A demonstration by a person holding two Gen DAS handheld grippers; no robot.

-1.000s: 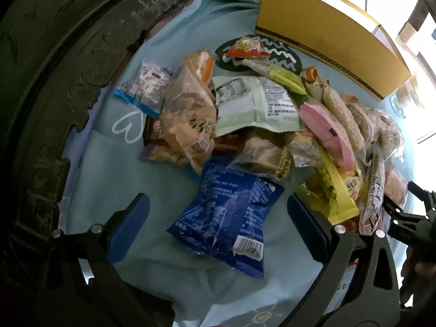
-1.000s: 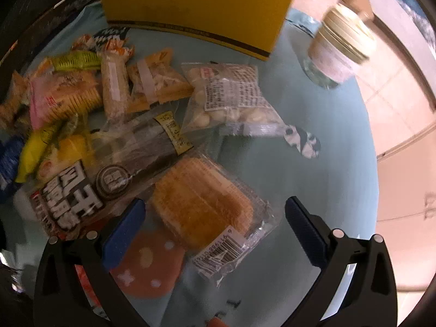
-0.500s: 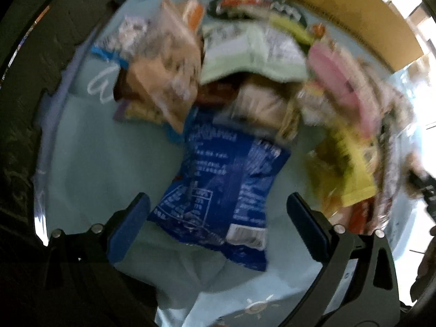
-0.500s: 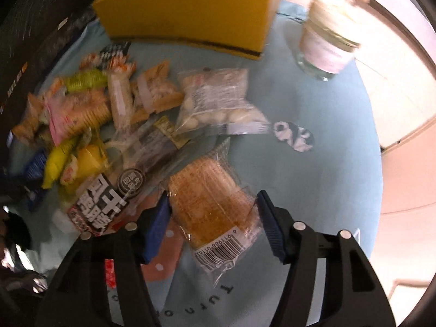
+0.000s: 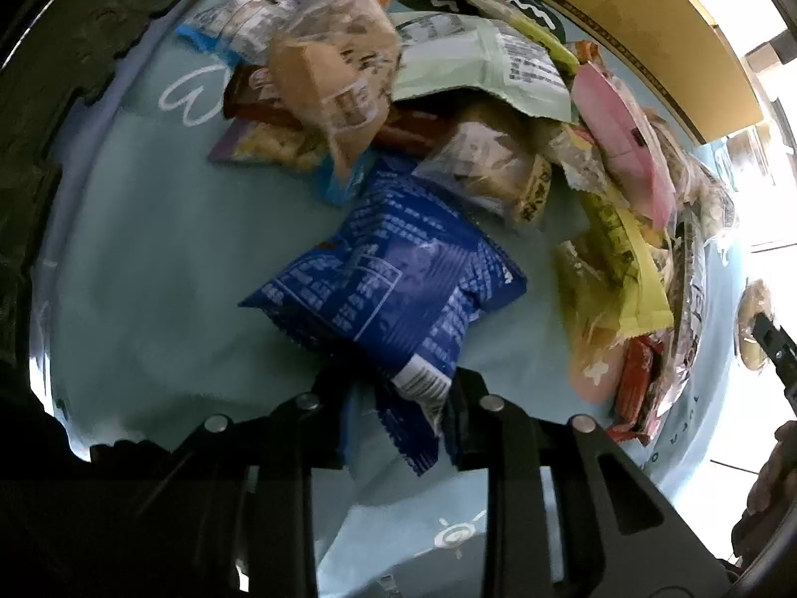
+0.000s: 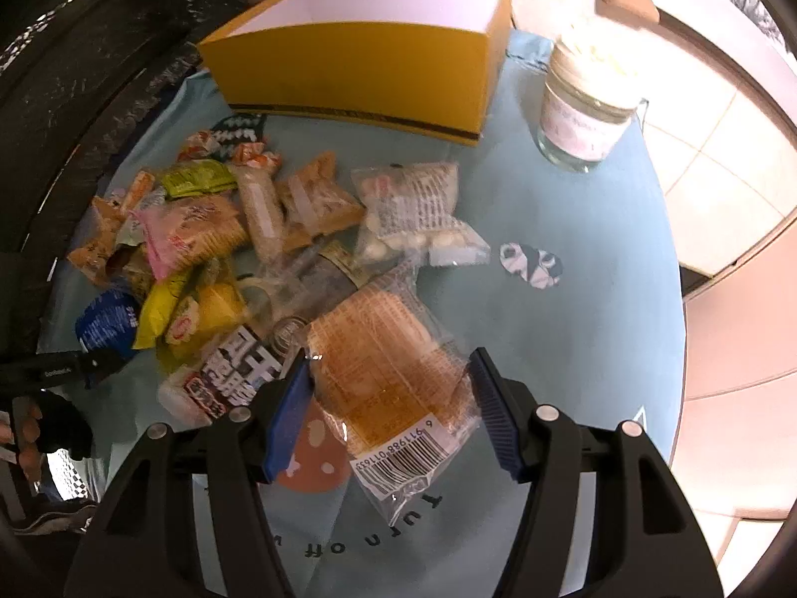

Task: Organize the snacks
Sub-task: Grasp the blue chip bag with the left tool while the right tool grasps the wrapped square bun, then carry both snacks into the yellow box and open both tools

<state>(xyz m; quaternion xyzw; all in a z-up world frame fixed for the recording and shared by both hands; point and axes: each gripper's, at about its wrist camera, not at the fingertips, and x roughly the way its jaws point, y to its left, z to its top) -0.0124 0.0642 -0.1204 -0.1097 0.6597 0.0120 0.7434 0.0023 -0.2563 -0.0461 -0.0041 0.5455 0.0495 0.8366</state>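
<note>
A pile of snack packets lies on a light blue tablecloth (image 5: 149, 259). My left gripper (image 5: 398, 413) is shut on the near end of a blue snack bag (image 5: 393, 284), which looks lifted at that end. My right gripper (image 6: 388, 408) is shut on a clear packet of golden wafer cake (image 6: 383, 373) and holds it above the cloth. The blue bag also shows at the left of the right wrist view (image 6: 107, 324). An open yellow box (image 6: 368, 60) stands at the back of the table; its side shows in the left wrist view (image 5: 647, 35).
A glass jar (image 6: 583, 99) stands to the right of the box. A pink packet (image 5: 622, 149), a pale green packet (image 5: 483, 70), a yellow packet (image 5: 627, 269) and several others lie in the pile. A dark carved rim (image 5: 60, 74) borders the table on the left.
Both grippers were open a second ago. The left one has closed on the blue bag and pulled it nearer. The right one has closed on the wafer cake packet and raised it.
</note>
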